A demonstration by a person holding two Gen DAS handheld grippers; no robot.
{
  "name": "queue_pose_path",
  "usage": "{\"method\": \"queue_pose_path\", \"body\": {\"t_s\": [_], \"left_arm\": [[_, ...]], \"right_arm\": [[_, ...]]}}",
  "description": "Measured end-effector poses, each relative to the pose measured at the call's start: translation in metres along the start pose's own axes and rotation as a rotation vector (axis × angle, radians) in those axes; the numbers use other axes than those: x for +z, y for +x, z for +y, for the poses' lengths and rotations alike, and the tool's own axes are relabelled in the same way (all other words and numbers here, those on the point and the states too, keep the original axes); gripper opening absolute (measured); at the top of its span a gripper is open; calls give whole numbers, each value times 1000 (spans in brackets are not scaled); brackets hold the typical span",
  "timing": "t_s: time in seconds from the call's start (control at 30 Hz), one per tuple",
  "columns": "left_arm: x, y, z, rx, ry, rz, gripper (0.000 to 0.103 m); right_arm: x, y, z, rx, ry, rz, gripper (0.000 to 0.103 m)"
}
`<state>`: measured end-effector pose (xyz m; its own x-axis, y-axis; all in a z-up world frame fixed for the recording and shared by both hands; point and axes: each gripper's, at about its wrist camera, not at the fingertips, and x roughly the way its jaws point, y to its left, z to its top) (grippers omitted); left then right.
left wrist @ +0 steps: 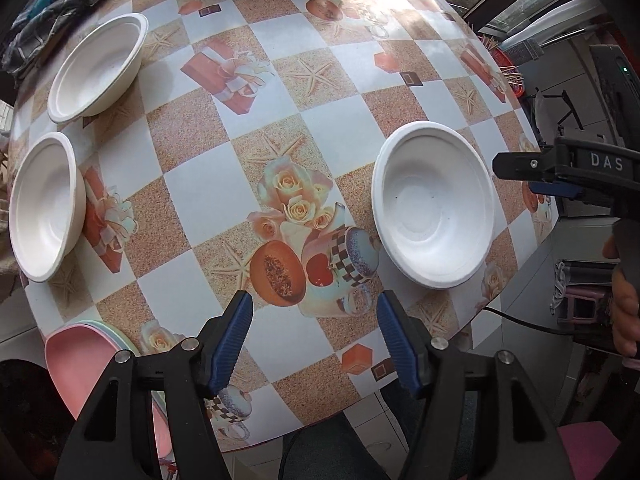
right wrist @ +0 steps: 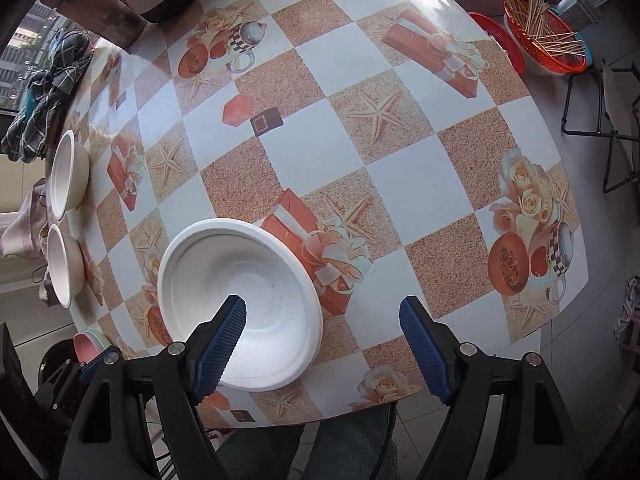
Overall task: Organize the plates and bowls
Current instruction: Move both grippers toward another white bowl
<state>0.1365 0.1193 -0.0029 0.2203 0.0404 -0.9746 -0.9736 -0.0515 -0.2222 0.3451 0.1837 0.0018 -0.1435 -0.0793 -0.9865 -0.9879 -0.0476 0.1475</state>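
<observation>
From the left wrist, our left gripper [left wrist: 314,330] hung spread over the table [left wrist: 224,200], the nearest white bowl [left wrist: 434,204] untouched. From the right wrist, our right gripper [right wrist: 322,336] gaped, one finger above that bowl [right wrist: 240,304]; a shallow pinch might tip it off the edge.

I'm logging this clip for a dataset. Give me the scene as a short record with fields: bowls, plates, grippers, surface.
bowls: three white paper bowls, all upright, none stacked; nearest bowl, two far bowls side by side
plates: pastel plastic plates stacked at the table edge, pink on top
left gripper: open, empty
right gripper: open, left finger over the nearest bowl
surface: checkered tablecloth
</observation>
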Motion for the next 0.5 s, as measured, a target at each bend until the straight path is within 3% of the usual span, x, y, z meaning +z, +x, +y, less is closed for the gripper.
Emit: {"method": "queue_pose_path", "body": {"t_s": [0.33, 0.5], "left_arm": [[37, -43, 91, 80, -190, -163, 68], [65, -55, 146, 149, -296, -213, 68]], "right_arm": [[36, -16, 104, 135, -110, 27, 80], [50, -8, 154, 154, -142, 38, 80]]}}
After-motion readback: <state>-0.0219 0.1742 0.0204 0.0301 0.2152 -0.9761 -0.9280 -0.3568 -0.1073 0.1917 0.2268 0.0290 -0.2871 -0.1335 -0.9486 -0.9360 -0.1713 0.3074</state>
